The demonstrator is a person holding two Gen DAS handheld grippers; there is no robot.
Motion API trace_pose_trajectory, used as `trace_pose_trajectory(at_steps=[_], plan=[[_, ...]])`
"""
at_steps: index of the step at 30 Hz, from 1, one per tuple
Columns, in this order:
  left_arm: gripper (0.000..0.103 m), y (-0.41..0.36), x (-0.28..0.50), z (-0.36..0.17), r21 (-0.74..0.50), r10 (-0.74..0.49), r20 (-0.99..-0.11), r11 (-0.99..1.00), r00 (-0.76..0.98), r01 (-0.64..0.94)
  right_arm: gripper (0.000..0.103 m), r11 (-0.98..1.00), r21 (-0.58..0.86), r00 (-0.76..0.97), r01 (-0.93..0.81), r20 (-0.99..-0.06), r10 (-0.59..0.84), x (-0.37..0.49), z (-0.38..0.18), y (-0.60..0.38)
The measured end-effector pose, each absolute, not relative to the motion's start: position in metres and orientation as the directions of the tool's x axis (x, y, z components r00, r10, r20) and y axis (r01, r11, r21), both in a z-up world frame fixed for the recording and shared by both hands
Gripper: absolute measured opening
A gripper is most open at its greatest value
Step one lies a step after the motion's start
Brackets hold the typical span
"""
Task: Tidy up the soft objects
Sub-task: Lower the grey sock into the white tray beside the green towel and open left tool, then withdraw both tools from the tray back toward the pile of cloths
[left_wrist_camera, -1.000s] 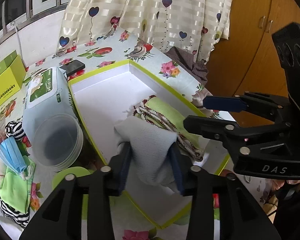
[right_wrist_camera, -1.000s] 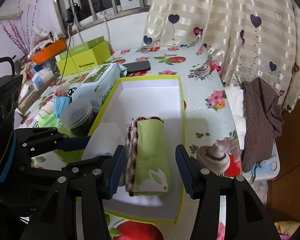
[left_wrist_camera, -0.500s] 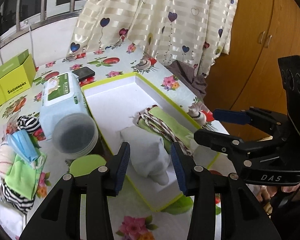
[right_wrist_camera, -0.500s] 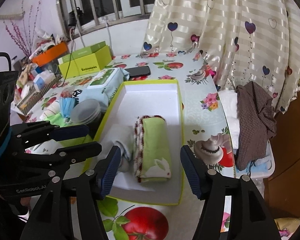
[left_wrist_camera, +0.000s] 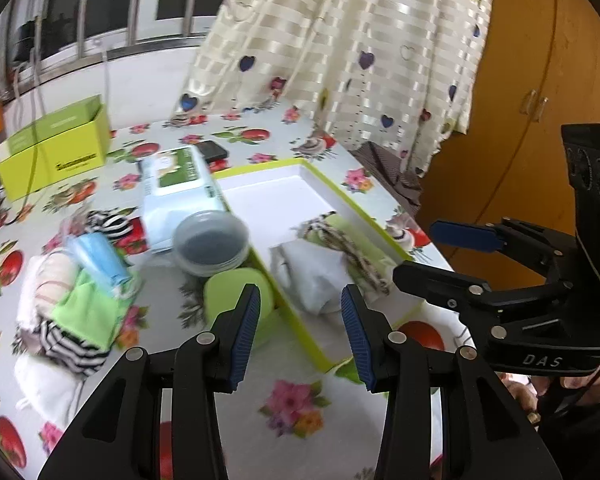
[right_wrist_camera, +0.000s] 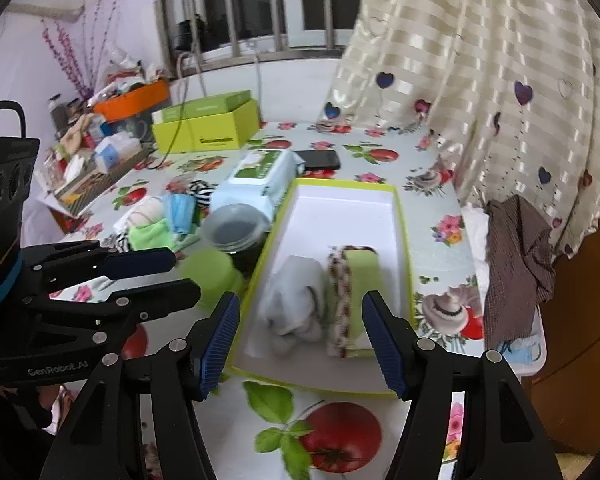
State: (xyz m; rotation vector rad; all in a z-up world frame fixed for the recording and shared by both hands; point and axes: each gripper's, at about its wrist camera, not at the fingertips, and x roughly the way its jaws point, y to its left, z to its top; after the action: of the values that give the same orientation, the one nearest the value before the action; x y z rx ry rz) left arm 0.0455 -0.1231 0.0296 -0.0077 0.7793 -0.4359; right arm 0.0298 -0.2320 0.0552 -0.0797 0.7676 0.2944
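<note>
green roll (right_wrist_camera: pixel 362 280) long axis along tray (right_wrist_camera: pixel 405 240) length | white roll (right_wrist_camera: pixel 296 300) alongside, touching | left gripper (left_wrist_camera: pixel 298 330) wide, empty | right gripper (right_wrist_camera: pixel 300 340) wide, empty

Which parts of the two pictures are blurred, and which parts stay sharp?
Left wrist view: the white cloth and the clear tub are smeared, the left tongs sharp. Right wrist view: milder blur on the green towel, the right tongs crisp.
</note>
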Motion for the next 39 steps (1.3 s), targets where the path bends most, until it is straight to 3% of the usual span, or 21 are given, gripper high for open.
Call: trace_pose_trajectory(at_steps=[17, 39], plan=[[0.044, -0.069, 0.020, 0.027, -0.165, -0.315, -0.680, 0.946, 0.663, 0.279, 0.068, 0.905, 0.000, 0.638, -0.426, -0.709, 0.300, 0.018, 0.055, -0.166], [0.044, -0.047, 0.015, 0.025, -0.173, -0.296, -0.674, 0.954, 0.677, 0.245, 0.069, 0.878, -0.014, 0.611, -0.479, -0.724, 0.321, 0.021, 0.053, -0.140]])
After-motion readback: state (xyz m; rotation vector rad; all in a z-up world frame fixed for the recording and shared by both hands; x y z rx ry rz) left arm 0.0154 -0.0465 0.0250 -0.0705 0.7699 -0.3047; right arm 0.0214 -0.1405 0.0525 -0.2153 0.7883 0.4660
